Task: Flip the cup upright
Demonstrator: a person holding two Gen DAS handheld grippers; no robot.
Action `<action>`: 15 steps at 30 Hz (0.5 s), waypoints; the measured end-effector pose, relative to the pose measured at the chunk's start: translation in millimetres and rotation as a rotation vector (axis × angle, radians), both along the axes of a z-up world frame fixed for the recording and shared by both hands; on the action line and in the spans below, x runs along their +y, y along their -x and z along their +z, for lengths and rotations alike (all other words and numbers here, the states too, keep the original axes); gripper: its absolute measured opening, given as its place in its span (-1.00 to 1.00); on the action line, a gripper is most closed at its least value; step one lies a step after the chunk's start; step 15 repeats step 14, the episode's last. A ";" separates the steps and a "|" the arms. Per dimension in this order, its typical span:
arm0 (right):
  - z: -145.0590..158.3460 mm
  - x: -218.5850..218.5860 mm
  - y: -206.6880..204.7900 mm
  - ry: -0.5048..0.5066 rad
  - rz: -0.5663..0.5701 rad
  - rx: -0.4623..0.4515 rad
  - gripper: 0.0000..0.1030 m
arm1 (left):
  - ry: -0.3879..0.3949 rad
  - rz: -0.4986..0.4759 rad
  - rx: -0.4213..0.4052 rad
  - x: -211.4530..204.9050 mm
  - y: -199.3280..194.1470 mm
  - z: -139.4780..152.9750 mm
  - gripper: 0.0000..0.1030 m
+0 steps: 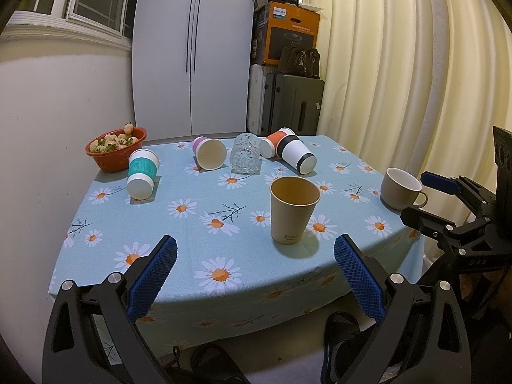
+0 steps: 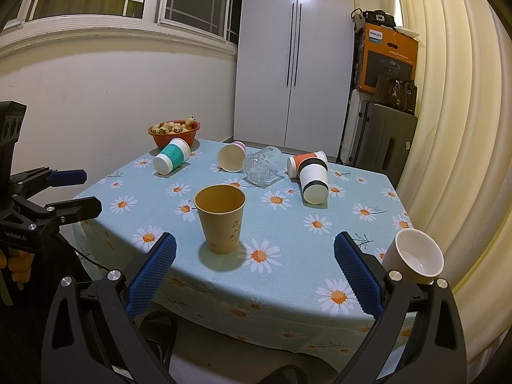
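Note:
A brown paper cup (image 1: pixel 293 208) (image 2: pixel 220 217) stands upright near the table's front. A beige mug (image 1: pixel 400 188) (image 2: pixel 416 253) stands upright at the right edge. Lying on their sides at the back are a teal-banded cup (image 1: pixel 142 173) (image 2: pixel 171 159), a pink-rimmed cup (image 1: pixel 209 153) (image 2: pixel 231 156), a cut glass (image 1: pixel 244 157) (image 2: pixel 261 165), an orange cup (image 1: pixel 275 142) (image 2: pixel 302 161) and a black-banded white cup (image 1: pixel 297 154) (image 2: pixel 314 181). My left gripper (image 1: pixel 256 256) is open and empty before the front edge. My right gripper (image 2: pixel 255 252) is open and empty, just short of the paper cup.
The table (image 1: pixel 179 243) has a blue daisy cloth. A red bowl of strawberries (image 1: pixel 116 148) (image 2: pixel 174 132) sits at the back left corner. A wall is on the left, curtains (image 1: pixel 416 64) on the right, a white cabinet and suitcases behind.

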State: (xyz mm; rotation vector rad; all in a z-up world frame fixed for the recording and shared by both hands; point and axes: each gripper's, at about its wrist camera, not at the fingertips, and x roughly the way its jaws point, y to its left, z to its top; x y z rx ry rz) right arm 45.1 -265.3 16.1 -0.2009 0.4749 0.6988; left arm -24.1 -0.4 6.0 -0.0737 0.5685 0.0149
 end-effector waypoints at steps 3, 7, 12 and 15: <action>0.2 1.2 0.2 0.000 -0.001 0.000 0.90 | -0.005 -0.006 0.000 -1.2 0.2 0.1 0.87; 0.3 0.8 0.1 0.000 -0.001 0.000 0.90 | -0.011 -0.012 0.001 -3.2 -0.6 0.2 0.87; 0.1 0.4 -0.1 0.003 0.000 0.000 0.90 | -0.008 -0.007 0.002 -3.8 -1.2 0.2 0.87; -0.2 0.3 0.3 0.003 0.000 0.000 0.90 | -0.005 -0.006 0.001 -3.4 -1.6 -0.2 0.87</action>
